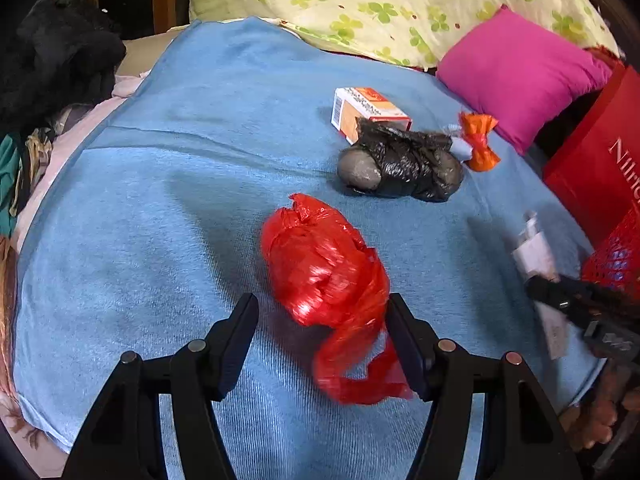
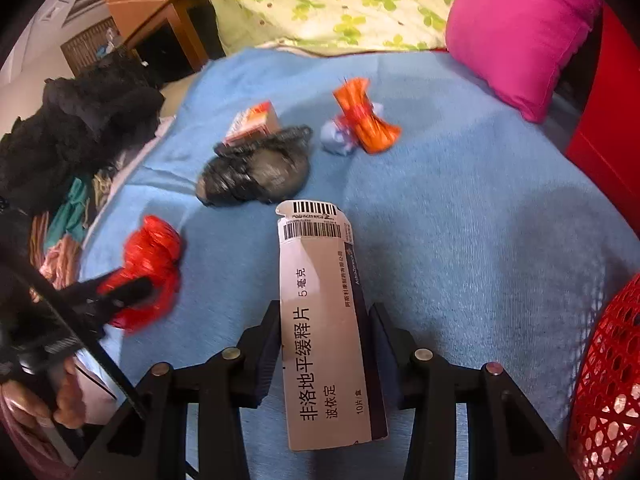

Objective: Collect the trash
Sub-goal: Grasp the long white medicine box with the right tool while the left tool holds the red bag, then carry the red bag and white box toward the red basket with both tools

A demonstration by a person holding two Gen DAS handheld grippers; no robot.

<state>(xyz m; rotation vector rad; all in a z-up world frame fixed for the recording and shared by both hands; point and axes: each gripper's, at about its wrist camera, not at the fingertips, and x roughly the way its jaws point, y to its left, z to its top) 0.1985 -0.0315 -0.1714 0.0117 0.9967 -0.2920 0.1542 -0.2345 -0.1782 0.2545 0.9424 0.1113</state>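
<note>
Left gripper [image 1: 322,336] released, its jaws straddling a crinkled red bag [image 1: 324,264] on the blue blanket [image 1: 160,200]. Right gripper [image 2: 326,344] clenched on a flat white carton [image 2: 324,320]. Red mesh basket [image 2: 604,380] at the right edge; contents unseen.

bag [image 1: 326,268] on blanket [image 1: 160,208], pillow [image 1: 520,76] behind

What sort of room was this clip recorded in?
Most likely a bedroom, with the work done on a bed: a light blue fabric blanket covers the surface, a cream quilt printed with green clovers is bunched at its far end, and a square magenta cushion lies beside it.
</note>
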